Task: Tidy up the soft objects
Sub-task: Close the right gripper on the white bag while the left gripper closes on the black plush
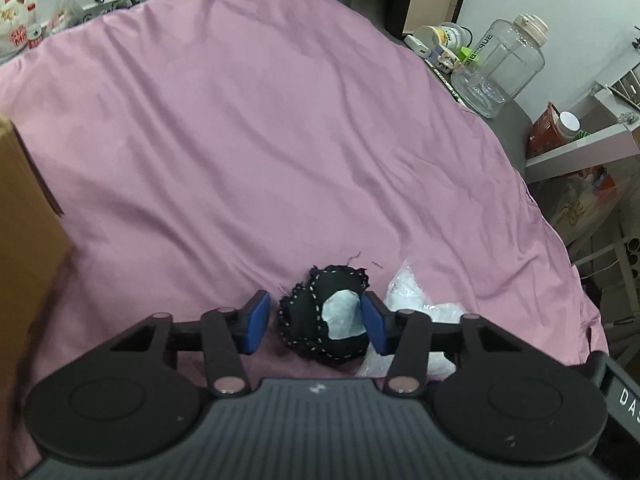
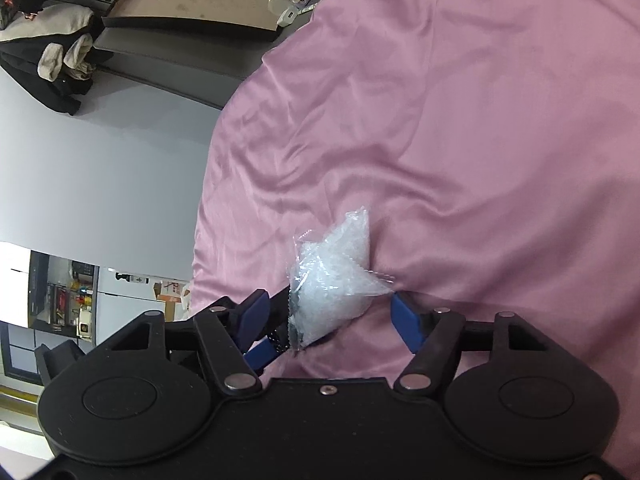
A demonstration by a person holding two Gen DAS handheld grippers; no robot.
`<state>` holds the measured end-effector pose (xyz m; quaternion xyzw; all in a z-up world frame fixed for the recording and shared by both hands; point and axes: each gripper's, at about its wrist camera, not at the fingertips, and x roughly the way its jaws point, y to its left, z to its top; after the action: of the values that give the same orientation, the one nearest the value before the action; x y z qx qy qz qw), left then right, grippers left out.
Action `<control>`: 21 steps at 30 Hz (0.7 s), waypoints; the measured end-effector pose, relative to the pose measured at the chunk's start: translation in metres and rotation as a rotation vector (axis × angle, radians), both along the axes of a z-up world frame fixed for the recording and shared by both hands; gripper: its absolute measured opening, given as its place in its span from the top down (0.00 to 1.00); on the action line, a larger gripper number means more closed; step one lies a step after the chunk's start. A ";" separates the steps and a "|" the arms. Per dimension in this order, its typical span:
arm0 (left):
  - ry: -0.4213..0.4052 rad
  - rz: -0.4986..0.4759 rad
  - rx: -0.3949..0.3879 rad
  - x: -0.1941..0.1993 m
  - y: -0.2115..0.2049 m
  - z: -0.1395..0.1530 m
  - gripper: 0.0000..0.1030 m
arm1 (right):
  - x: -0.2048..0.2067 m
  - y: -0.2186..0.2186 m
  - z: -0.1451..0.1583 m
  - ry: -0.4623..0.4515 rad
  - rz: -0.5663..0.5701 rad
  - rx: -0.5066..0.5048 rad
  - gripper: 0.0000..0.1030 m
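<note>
A black stitched soft toy with a pale blue patch [image 1: 326,318] lies on the pink sheet [image 1: 260,128] between the open blue pads of my left gripper [image 1: 314,320]; its right pad touches the toy, its left pad stands apart. A clear plastic bag of white filling [image 1: 408,292] lies just right of the toy. In the right wrist view the same bag [image 2: 334,276] sits between the wide-open pads of my right gripper [image 2: 332,320], which is not closed on it. The pink sheet [image 2: 460,120] fills that view.
A cardboard box [image 1: 28,240] stands at the left edge. A clear water jug [image 1: 500,64], cups and jars stand on a dark table past the sheet's far right. A shelf with containers [image 1: 572,136] is at the right. A wall and hanging clothes [image 2: 52,40] lie left.
</note>
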<state>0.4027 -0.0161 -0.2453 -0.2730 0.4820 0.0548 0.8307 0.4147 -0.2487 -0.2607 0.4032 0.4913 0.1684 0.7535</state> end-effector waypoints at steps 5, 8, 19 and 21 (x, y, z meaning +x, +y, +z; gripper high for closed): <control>-0.007 0.026 -0.043 0.000 -0.001 -0.001 0.76 | 0.006 0.001 -0.003 -0.008 -0.027 0.009 0.35; -0.009 0.016 -0.034 0.000 -0.003 0.000 0.78 | 0.013 0.004 -0.007 -0.001 -0.038 0.000 0.39; -0.016 0.032 -0.049 -0.006 0.011 0.015 0.81 | 0.017 0.012 -0.001 0.012 -0.043 -0.092 0.67; -0.020 0.029 -0.047 -0.008 0.012 0.021 0.81 | 0.013 0.010 0.002 0.022 -0.057 -0.096 0.67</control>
<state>0.3942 -0.0045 -0.2242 -0.3001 0.4710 0.0528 0.8278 0.4276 -0.2390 -0.2583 0.3821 0.4954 0.1189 0.7710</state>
